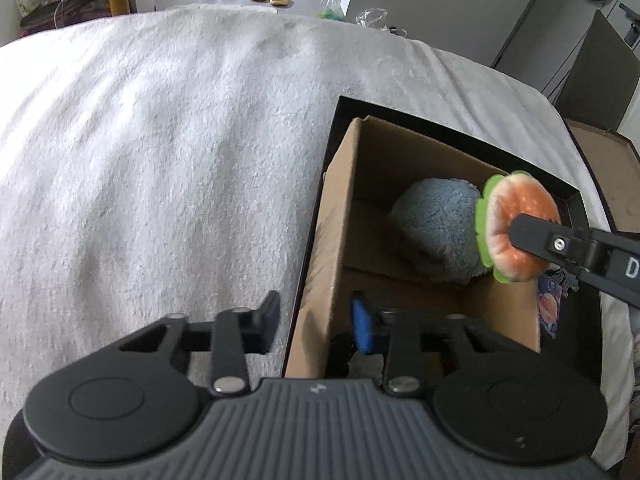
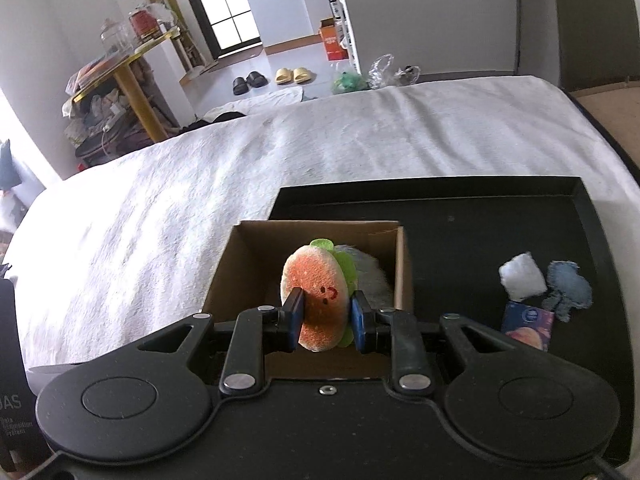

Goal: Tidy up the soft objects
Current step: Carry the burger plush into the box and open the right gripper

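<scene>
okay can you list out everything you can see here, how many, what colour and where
burger plush: 1, orange with green frill, held above the open box
fluffy plush: 1, grey-blue, inside the box
cardboard box: 1, brown, open, on the tray's left side
tray: 1, black, on the bed
white pouch: 1, on the tray, right of the box
denim plush: 1, blue, beside the white pouch
printed packet: 1, dark blue with orange, nearer than the pouch
blanket: 1, white, covering the bed
slippers: 2 pairs, black and yellow, on the floor beyond
left gripper: fingers open, straddling the box's near-left wall
right gripper: fingers shut on the burger plush
</scene>
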The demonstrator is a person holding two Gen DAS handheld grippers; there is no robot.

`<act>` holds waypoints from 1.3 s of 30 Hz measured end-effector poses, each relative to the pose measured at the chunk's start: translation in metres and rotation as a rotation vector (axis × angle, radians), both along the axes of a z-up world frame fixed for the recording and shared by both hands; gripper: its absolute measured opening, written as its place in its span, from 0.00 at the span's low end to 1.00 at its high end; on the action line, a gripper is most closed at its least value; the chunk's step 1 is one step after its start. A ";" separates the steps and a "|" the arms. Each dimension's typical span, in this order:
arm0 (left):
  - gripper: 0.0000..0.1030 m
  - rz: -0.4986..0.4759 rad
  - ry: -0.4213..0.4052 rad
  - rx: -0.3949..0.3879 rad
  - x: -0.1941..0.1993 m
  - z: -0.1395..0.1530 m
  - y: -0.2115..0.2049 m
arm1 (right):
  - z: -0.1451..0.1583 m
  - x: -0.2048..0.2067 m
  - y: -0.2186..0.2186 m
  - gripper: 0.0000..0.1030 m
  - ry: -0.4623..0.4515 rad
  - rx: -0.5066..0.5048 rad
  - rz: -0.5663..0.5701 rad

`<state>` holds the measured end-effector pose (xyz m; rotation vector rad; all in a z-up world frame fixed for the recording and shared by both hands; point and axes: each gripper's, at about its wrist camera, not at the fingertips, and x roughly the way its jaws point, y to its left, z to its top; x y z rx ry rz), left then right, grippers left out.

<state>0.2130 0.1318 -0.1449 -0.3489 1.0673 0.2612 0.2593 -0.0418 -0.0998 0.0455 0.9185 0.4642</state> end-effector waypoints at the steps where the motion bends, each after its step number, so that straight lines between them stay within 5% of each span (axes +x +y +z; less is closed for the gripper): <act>1: 0.20 0.001 0.002 -0.010 -0.001 -0.001 0.002 | -0.001 0.000 0.003 0.24 0.001 -0.002 0.003; 3: 0.12 0.005 0.006 -0.031 -0.002 -0.004 0.005 | -0.002 0.002 0.011 0.24 0.004 -0.007 0.009; 16: 0.13 0.014 0.004 -0.124 -0.002 -0.008 0.019 | -0.004 0.010 0.046 0.24 -0.007 -0.019 0.027; 22: 0.13 0.014 0.003 -0.132 -0.002 -0.008 0.020 | -0.002 0.016 0.058 0.35 -0.037 -0.002 0.058; 31: 0.13 0.006 0.006 -0.106 0.000 -0.007 0.015 | -0.007 0.009 0.037 0.35 -0.002 0.004 0.036; 39: 0.24 0.008 0.014 -0.067 0.002 -0.003 0.006 | -0.002 0.002 0.006 0.35 -0.006 0.007 0.001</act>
